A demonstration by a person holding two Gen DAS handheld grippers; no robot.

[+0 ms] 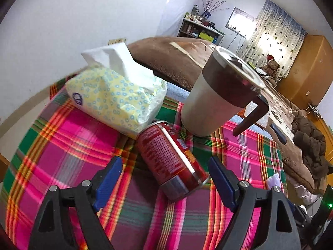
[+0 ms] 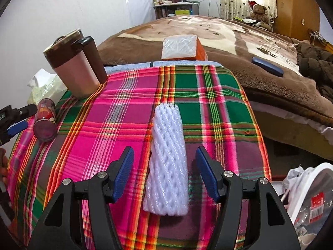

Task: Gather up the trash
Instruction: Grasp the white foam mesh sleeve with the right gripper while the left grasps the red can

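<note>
Left wrist view, red can [image 1: 169,159] lying between spread fingers [image 1: 221,184], untouched, right fingers [image 2: 124,173] apart astride foam net [image 2: 167,162]

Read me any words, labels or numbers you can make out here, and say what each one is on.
None can be read.
Red can: dense white print, too blurred.
Tissue pack: blue logo, illegible.
Red label on the clear trash in the white bin: too small.
Orange box: no legible text.

The can [image 1: 169,159] lies on its side on the desk [image 1: 62,145] between the left gripper [image 1: 165,182] jaws, tissue pack [image 1: 116,95] and mug [image 1: 220,95] beyond it. The foam net sleeve [image 2: 166,162] lies between the right gripper [image 2: 164,173] jaws, bed [image 2: 229,41] behind.
</note>
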